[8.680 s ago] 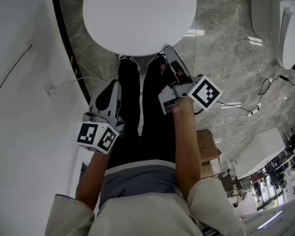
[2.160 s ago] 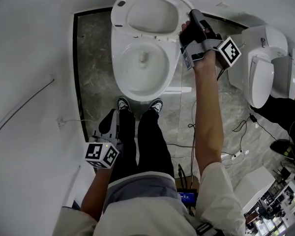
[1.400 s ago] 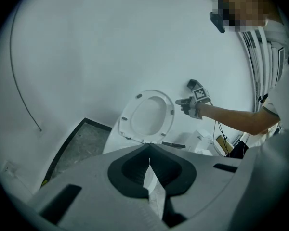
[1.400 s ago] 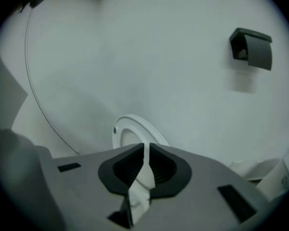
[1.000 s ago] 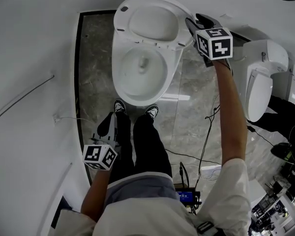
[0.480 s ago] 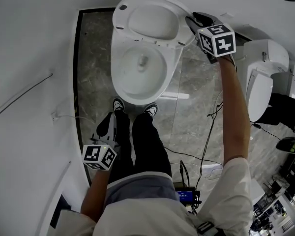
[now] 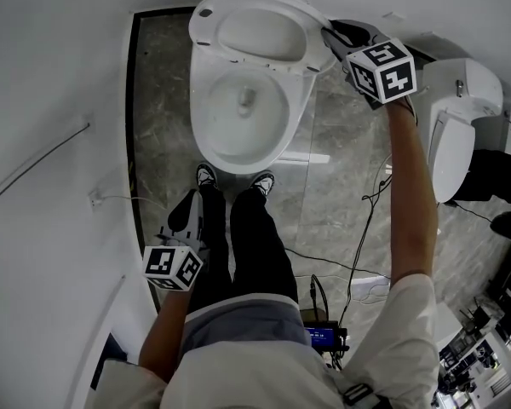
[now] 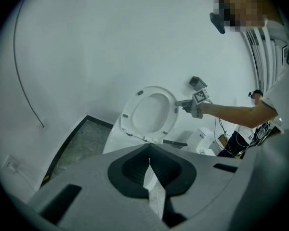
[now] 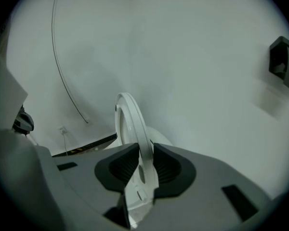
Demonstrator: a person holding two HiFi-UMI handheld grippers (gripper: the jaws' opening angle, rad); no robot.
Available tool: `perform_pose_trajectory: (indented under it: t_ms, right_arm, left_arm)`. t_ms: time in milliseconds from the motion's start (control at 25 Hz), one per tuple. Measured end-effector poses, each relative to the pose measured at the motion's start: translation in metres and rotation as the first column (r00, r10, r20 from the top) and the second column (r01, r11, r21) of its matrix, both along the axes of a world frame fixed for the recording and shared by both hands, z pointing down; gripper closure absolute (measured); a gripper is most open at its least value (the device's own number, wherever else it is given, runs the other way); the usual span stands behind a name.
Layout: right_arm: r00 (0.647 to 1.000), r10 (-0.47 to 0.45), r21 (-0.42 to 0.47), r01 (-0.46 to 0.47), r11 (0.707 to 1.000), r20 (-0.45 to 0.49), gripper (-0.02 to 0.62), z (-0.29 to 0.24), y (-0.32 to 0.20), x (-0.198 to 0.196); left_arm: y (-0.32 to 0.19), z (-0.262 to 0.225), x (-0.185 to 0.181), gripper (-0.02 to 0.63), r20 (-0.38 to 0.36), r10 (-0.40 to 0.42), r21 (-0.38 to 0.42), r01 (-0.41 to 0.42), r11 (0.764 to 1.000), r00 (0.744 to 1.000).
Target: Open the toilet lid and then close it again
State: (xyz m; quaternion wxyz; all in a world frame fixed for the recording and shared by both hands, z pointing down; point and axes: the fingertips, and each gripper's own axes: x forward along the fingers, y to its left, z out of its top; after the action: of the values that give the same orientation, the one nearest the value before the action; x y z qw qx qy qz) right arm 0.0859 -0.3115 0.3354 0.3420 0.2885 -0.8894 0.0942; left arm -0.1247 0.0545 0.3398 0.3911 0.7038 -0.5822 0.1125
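From the head view, the toilet lid [image 7: 260,28] stands raised at 12 o'clock. Below it the bowl [image 7: 201,119] lies open, with only a small dark outlet showing at its bottom. The right gripper [image 7: 330,34] reaches out to 1 o'clock and sits on the lid's right edge. The left gripper [image 7: 187,216] hangs low at 7 o'clock beside the person's leg, well apart from the toilet. A second toilet [image 7: 456,143] stands at 3 o'clock, and cables [image 7: 366,220] trail over the marble floor.

In the left gripper view, the left gripper [image 8: 149,160] has its jaws together at the tips, gripping nothing. The toilet lid [image 8: 151,112] stands upright at 12 o'clock, with the right gripper [image 8: 180,103] at its 3 o'clock edge.

In the right gripper view, the right gripper [image 9: 144,158] has just been closing its jaws. They now clamp the rim of the toilet lid [image 9: 130,119], which is seen edge-on and rises toward 12 o'clock.
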Motion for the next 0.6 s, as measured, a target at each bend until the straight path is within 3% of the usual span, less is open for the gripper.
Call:
perform_pose_trajectory:
  t_ms: [600]
  right_arm:
    - [0.993,-0.113,0.024,0.114,0.993,-0.027,0.517,-0.002,0.05,-0.007]
  left_arm:
    - [0.006,0.002,0.017,0.6,-0.021,0.047,-0.006,-0.048,0.999,0.999]
